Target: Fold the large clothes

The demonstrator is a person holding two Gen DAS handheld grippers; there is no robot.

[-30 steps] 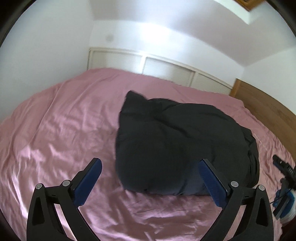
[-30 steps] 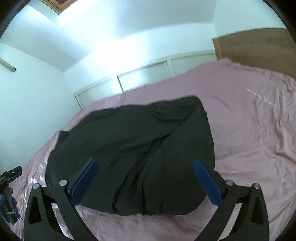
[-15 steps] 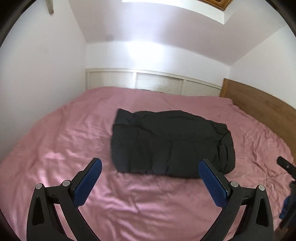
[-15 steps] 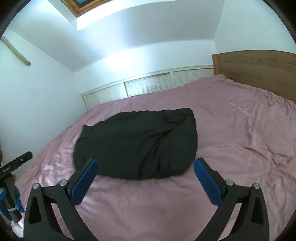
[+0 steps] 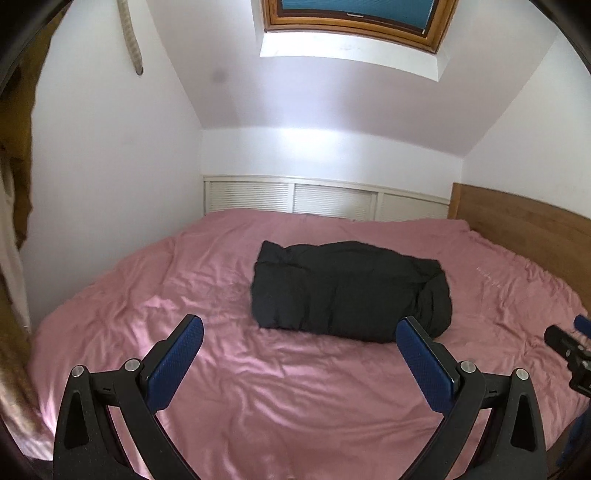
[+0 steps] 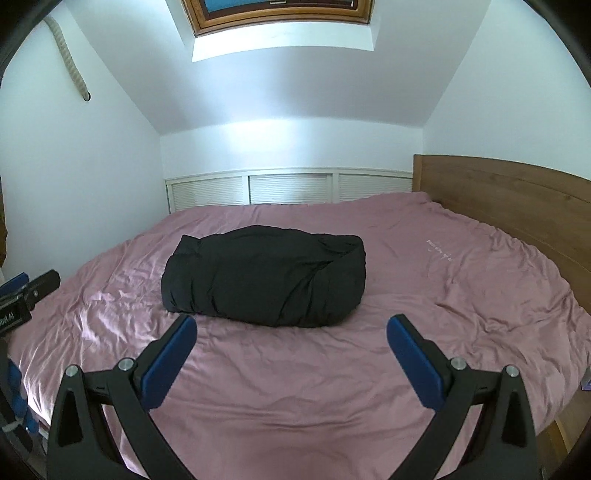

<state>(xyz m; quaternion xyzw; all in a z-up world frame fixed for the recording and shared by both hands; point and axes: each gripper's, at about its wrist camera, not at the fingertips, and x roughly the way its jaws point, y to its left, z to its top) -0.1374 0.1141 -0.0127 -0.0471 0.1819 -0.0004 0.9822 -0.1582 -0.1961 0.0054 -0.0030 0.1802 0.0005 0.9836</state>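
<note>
Both grippers have pulled back and tilted up since 1 s ago: the black garment, which filled most of each view then, now sits small in mid-frame w/ the skylight visible above.

Left wrist view: left gripper (image 5: 299,328) hangs over the near part of the bed, fingers spread wide apart, nothing between them. Blue pads (image 5: 176,363) face inward, well clear of the cloth. Black garment (image 5: 349,290) lies folded into a thick, puffy rectangular bundle, roughly centred on the pink bedsheet (image 5: 258,387), long side running left-right, rounded edge at the right end. Sheet is wrinkled all round it. Beyond the bed: white louvred panels (image 5: 325,201) along the low wall, wooden headboard (image 5: 524,229) on the right, skylight (image 5: 354,18) in the sloped ceiling. Right gripper (image 5: 572,350) pokes in at the right edge; only a dark part plus a bit of blue shows.

Right wrist view: right gripper (image 6: 291,325) also fully spread, holding nothing, pads (image 6: 413,363) apart from the garment (image 6: 266,275). Bundle sits centre-left on the bedsheet (image 6: 295,387), near edge just beyond the fingertips in the picture but not touching. Small pale lettering (image 6: 439,249) on the sheet to the right of it. Headboard (image 6: 509,192) at right, louvred panels (image 6: 288,188) behind, skylight (image 6: 280,13) on top. Left gripper (image 6: 26,295) shows at the left edge, partly cut off.
</note>
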